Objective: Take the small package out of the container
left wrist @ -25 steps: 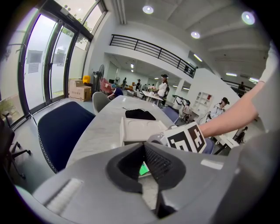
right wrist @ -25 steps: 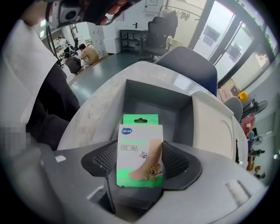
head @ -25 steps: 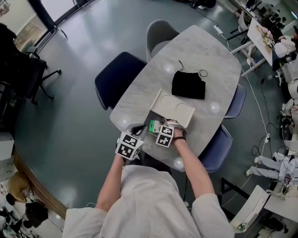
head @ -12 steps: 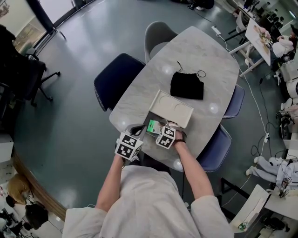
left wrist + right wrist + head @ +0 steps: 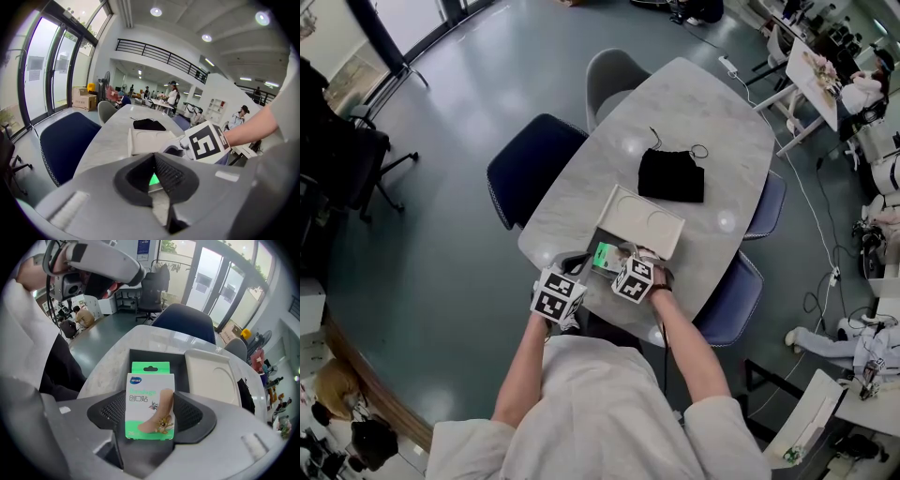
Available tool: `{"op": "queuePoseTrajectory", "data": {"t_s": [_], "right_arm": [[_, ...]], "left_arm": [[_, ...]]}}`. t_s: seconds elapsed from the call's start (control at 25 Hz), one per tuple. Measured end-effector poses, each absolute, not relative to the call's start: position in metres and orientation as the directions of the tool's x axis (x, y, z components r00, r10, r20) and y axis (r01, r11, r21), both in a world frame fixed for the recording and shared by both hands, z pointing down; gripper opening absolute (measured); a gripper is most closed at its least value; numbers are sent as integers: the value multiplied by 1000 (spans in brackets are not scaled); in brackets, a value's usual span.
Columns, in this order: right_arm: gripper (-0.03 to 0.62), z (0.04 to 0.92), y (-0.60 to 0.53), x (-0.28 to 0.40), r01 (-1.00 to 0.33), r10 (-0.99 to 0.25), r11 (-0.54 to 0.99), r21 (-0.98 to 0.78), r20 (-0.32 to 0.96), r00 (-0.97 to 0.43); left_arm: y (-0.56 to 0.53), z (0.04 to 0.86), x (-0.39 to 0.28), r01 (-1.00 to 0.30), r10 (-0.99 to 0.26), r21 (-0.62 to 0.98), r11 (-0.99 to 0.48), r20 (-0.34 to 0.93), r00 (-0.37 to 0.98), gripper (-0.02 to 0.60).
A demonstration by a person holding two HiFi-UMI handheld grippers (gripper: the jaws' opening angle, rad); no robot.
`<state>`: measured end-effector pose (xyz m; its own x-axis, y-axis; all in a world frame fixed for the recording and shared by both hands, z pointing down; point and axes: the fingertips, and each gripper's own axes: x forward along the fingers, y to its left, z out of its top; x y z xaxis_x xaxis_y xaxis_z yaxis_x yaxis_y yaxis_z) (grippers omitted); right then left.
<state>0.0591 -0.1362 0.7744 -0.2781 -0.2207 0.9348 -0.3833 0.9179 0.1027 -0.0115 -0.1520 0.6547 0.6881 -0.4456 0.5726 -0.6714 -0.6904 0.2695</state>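
A green and white small package (image 5: 150, 401) of plasters stands upright between the pads of my right gripper (image 5: 150, 414), which is shut on it just above the dark container (image 5: 123, 363). In the head view the package (image 5: 606, 255) shows green over the container (image 5: 592, 246) near the table's front edge, with my right gripper (image 5: 617, 262) behind it. My left gripper (image 5: 571, 266) sits at the container's near left side. In its own view the left gripper (image 5: 153, 182) has its pads nearly together on the container's edge, with a sliver of green beyond.
A white lid (image 5: 641, 220) lies just beyond the container, and a black pouch (image 5: 670, 175) with a cord lies farther up the marble table (image 5: 703, 103). A navy chair (image 5: 530, 169) stands at the left, a grey one (image 5: 614, 75) at the far end and two at the right (image 5: 727, 300).
Both grippers stay at the container and the right one keeps hold of the package. Only the head view has drifted slightly.
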Motion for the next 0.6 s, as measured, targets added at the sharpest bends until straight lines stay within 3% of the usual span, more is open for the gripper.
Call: {"op": "queuePoseTrajectory", "data": {"t_s": [0.6], "right_arm": [[305,727,-126,51,-475,-301,873,112,890,-342]], "left_arm": [[-137,627,-14,-655,-457,236,-718,550,699,52]]}}
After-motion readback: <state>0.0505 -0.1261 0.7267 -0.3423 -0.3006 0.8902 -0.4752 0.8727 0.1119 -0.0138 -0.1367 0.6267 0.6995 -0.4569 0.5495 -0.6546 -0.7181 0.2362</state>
